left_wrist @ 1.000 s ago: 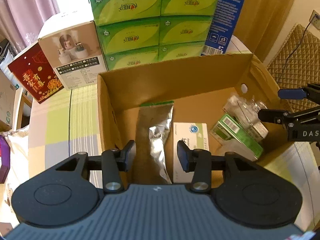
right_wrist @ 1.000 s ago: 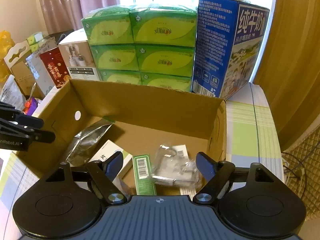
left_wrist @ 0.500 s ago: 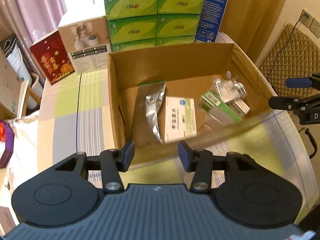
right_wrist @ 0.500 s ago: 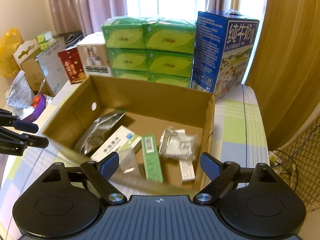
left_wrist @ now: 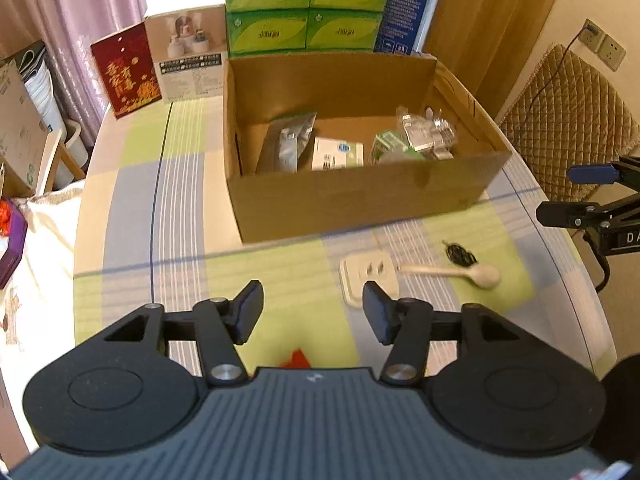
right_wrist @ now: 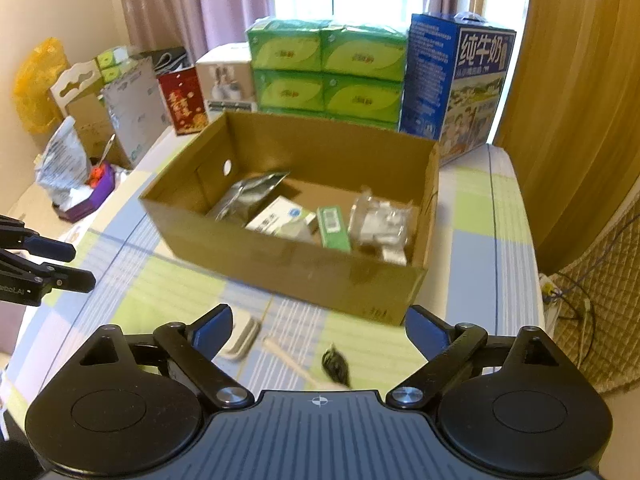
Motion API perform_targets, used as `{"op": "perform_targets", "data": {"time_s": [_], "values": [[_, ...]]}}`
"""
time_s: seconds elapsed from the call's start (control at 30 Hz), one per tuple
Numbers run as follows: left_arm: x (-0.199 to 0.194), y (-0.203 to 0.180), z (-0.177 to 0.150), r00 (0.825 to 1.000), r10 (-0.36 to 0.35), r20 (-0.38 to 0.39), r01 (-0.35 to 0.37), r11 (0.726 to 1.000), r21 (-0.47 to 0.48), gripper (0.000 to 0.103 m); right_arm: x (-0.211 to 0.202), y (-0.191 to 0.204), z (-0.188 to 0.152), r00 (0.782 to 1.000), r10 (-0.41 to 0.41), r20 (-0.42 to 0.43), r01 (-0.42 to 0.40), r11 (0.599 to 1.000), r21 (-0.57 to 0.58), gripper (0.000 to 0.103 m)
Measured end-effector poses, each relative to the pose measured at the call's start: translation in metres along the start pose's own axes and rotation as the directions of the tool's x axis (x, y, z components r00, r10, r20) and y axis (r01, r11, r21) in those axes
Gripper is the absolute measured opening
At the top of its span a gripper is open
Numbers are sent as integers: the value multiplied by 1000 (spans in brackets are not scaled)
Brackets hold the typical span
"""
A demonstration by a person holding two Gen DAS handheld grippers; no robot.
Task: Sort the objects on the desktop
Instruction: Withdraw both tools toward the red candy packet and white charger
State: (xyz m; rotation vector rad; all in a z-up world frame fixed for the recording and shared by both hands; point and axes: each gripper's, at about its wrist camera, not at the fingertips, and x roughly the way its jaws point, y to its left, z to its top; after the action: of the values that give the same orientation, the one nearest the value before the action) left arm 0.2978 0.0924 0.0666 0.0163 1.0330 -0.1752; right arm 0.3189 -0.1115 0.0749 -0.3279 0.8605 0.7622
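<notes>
An open cardboard box (left_wrist: 360,196) (right_wrist: 280,264) stands on the checked tablecloth. Inside lie a silver foil pouch (left_wrist: 286,142) (right_wrist: 244,198), a white carton (left_wrist: 338,154) (right_wrist: 280,216), a green carton (left_wrist: 390,146) (right_wrist: 334,226) and a clear plastic packet (left_wrist: 428,134) (right_wrist: 382,220). In front of the box lie a white socket plate (left_wrist: 368,276) (right_wrist: 242,338), a wooden spoon (left_wrist: 456,272) (right_wrist: 296,364) and a small black item (left_wrist: 458,254) (right_wrist: 336,364). My left gripper (left_wrist: 312,312) is open and empty above the cloth. My right gripper (right_wrist: 318,330) is open and empty over these loose items.
Green tissue packs (left_wrist: 306,8) (right_wrist: 324,68), a blue milk carton (right_wrist: 456,80), a white product box (left_wrist: 188,60) and a red box (left_wrist: 124,72) stand behind the cardboard box. A quilted chair (left_wrist: 560,120) is at the right. A small red scrap (left_wrist: 296,358) lies near me.
Both grippers have pulled back from above the box toward the near table edge. The socket plate, spoon and black item have come into view.
</notes>
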Motion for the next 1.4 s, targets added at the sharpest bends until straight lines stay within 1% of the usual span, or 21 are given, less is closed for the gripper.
{"op": "perform_targets", "data": {"time_s": [0.1, 0.27, 0.43, 0.5, 0.57, 0.63, 0.9, 1.03, 1.1, 1.27, 1.4], "values": [[-7, 1, -15, 1000, 14, -11, -14, 1000, 6, 53, -5, 5, -11, 1000, 6, -7, -6, 1000, -8, 92], [-18, 8, -34, 1000, 28, -14, -28, 999, -17, 58, -13, 10, -25, 1000, 14, -16, -15, 1000, -11, 96], [-28, 9, -46, 999, 47, -15, -47, 999, -13, 68, -20, 13, -34, 1000, 9, -16, -9, 1000, -17, 101], [-32, 10, -50, 998, 56, -11, -56, 998, -13, 77, -23, 15, -38, 1000, 8, -17, -9, 1000, -20, 101], [-35, 10, -52, 998, 62, -8, -62, 998, -14, 78, -24, 17, -43, 1000, 8, -25, -8, 1000, -25, 101], [-37, 10, -56, 998, 67, -10, -67, 998, -15, 84, -25, 19, -47, 999, 2, -33, -3, 999, -32, 101], [-42, 7, -70, 997, 82, -12, -82, 997, 10, 96, -30, 25, -62, 999, -24, -41, 21, 997, -71, 101], [-41, 9, -78, 996, 87, -21, -86, 996, 15, 97, -33, 25, -66, 998, -40, -51, 35, 994, -100, 101], [-41, 11, -82, 995, 92, -24, -92, 996, 15, 98, -37, 22, -67, 998, -44, -42, 39, 994, -105, 101], [-40, 18, -92, 992, 121, -17, -121, 992, 44, 99, -39, 10, -71, 997, -56, -46, 52, 995, -90, 101], [-36, 24, -104, 994, 110, -27, -109, 992, 62, 99, -36, 4, -78, 997, -54, -58, 50, 996, -77, 101]]}}
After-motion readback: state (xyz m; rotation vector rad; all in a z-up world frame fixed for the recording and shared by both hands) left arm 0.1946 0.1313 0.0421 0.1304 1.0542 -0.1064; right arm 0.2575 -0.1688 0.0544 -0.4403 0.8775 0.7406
